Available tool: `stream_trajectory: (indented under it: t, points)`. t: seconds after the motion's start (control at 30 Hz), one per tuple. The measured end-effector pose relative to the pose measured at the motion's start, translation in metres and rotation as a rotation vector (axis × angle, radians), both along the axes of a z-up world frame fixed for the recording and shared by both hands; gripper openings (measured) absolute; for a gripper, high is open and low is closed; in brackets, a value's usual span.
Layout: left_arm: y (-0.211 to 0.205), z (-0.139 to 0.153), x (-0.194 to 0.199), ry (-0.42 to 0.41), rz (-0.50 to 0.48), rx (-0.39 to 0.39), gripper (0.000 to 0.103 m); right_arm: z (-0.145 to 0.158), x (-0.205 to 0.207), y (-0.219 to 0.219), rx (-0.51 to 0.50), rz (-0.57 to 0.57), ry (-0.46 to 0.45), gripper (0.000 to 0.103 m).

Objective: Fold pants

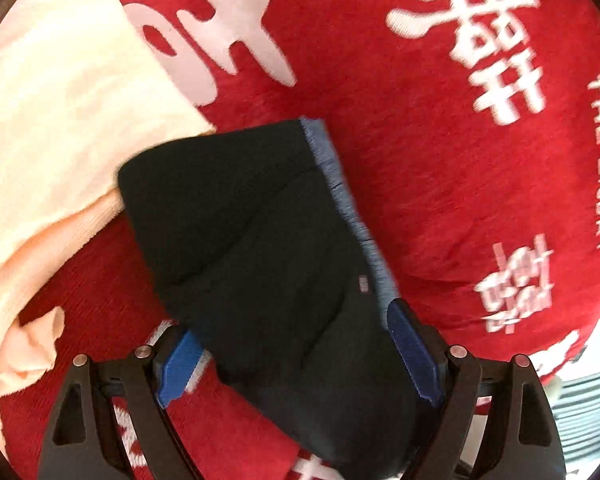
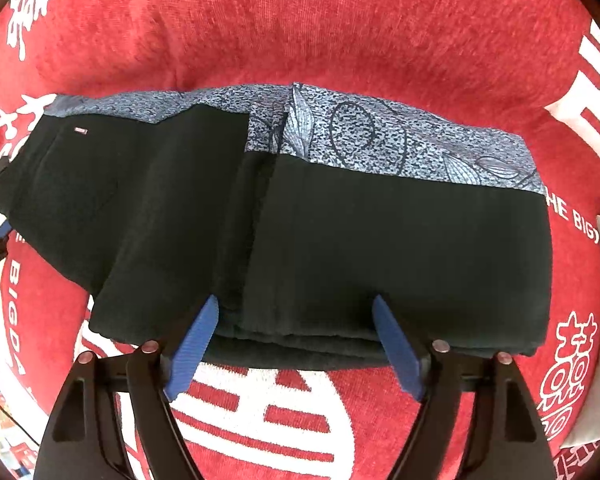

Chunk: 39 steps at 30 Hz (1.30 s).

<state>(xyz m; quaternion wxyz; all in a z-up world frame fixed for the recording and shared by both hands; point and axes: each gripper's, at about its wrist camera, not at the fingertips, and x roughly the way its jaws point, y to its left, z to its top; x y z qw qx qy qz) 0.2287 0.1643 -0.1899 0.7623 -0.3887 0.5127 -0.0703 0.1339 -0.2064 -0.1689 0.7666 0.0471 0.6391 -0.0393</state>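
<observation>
The pants [image 2: 300, 220] are seen folded on the red blanket [image 2: 340, 40], their near edge hidden behind the right gripper [image 2: 296, 344], which is spread wide around it. The left gripper [image 1: 296, 356], also wide, is cut off by dark cloth. "THE BIGDAY" is read beside the pants; their small tag [image 2: 80, 131] is illegible. A peach cloth [image 1: 52, 140] is overlapped at their far corner.

Left gripper [image 1: 300, 348] – blue fingers spread wide, dark cloth lying between them; right gripper [image 2: 294, 344] – jaws equally wide, both fingertips [image 2: 380, 312] pressed against a folded edge
</observation>
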Motion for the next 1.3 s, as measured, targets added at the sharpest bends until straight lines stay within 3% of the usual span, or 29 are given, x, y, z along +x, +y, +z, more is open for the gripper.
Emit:
stream_trajectory:
  t: [0.13,0.2,0.23,0.3,0.47,0.57,0.7,0.87,1.0,1.07,1.13,1.17,1.2,1.27,1.3]
  points:
    - [-0.019,0.007,0.008,0.026,-0.035,0.16,0.081,-0.001,0.006,0.008,-0.025,0.015,0.012,0.087]
    - [-0.028,0.01,0.009,0.052,-0.048,0.296,0.043,0.005,0.009,0.013,-0.033,0.023,0.015,0.087]
    - [-0.031,0.012,0.01,0.057,-0.063,0.35,0.037,0.008,0.011,0.014,-0.026,0.025,0.014,0.087]
    - [-0.034,0.017,0.009,0.044,-0.082,0.382,0.032,0.023,0.018,0.02,0.013,0.034,0.001,0.087]
    - [-0.088,0.051,-0.003,-0.118,-0.251,0.703,0.029,0.062,0.067,0.046,0.16,0.099,-0.013,0.088]
    - [-0.112,0.062,-0.013,-0.197,-0.324,0.823,0.029,0.075,0.117,0.074,0.287,0.157,0.043,0.09]
    - [-0.128,0.067,-0.024,-0.251,-0.382,0.912,0.029,0.087,0.186,0.131,0.385,0.268,0.127,0.093]
    - [-0.138,0.071,-0.03,-0.278,-0.412,0.959,0.029,0.09,0.22,0.224,0.394,0.443,0.216,0.103]
    - [-0.143,0.075,-0.03,-0.285,-0.412,0.973,0.029,0.062,0.231,0.281,0.323,0.573,0.348,0.103]
    - [-0.145,0.076,-0.031,-0.286,-0.412,0.977,0.03,0.04,0.231,0.296,0.233,0.598,0.414,0.103]
    - [-0.145,0.077,-0.033,-0.29,-0.41,0.973,0.03,0.026,0.229,0.298,0.2,0.594,0.452,0.092]
    - [-0.145,0.076,-0.032,-0.285,-0.412,0.964,0.03,0.02,0.227,0.296,0.207,0.586,0.47,0.056]
    - [-0.145,0.075,-0.031,-0.273,-0.414,0.952,0.03,0.018,0.226,0.29,0.24,0.563,0.486,0.029]
    - [-0.147,0.077,-0.033,-0.278,-0.416,0.943,0.029,0.023,0.224,0.276,0.271,0.531,0.448,0.015]
    - [-0.15,0.08,-0.034,-0.292,-0.423,0.948,0.029,0.027,0.222,0.269,0.284,0.521,0.422,0.015]
